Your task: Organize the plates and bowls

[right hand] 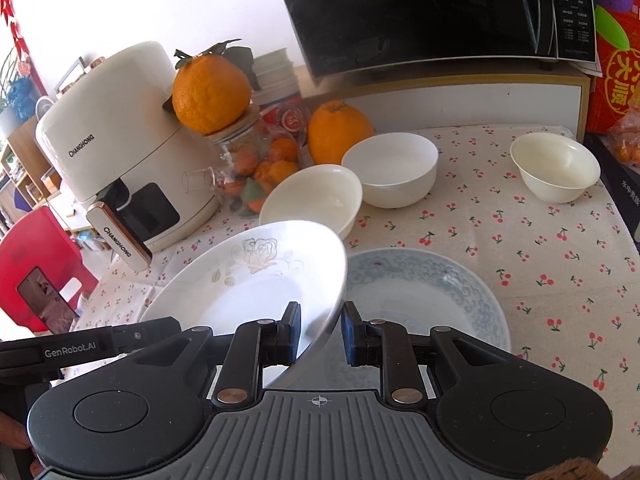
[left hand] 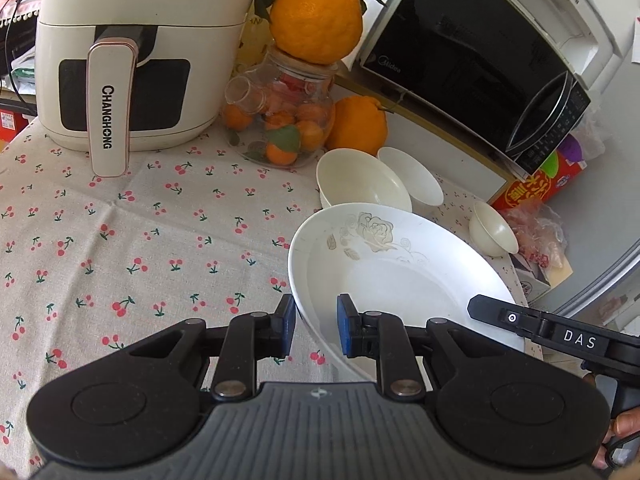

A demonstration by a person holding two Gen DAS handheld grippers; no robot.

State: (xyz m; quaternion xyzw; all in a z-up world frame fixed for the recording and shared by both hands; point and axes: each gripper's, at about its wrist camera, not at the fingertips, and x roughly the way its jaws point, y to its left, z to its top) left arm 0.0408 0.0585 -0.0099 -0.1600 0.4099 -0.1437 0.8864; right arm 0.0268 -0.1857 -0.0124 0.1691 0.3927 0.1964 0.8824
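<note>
A white plate with a rose pattern is lifted and tilted between both grippers. My left gripper straddles its left rim, one pad on each side, with a gap showing. My right gripper straddles its right rim the same way. A blue-patterned plate lies flat on the cherry tablecloth under and right of the rose plate. Three white bowls stand behind: one, one, and one apart at the right.
A white air fryer stands at the back left. A glass jar of small oranges with a big orange on top, another orange, a black microwave and a red box line the back.
</note>
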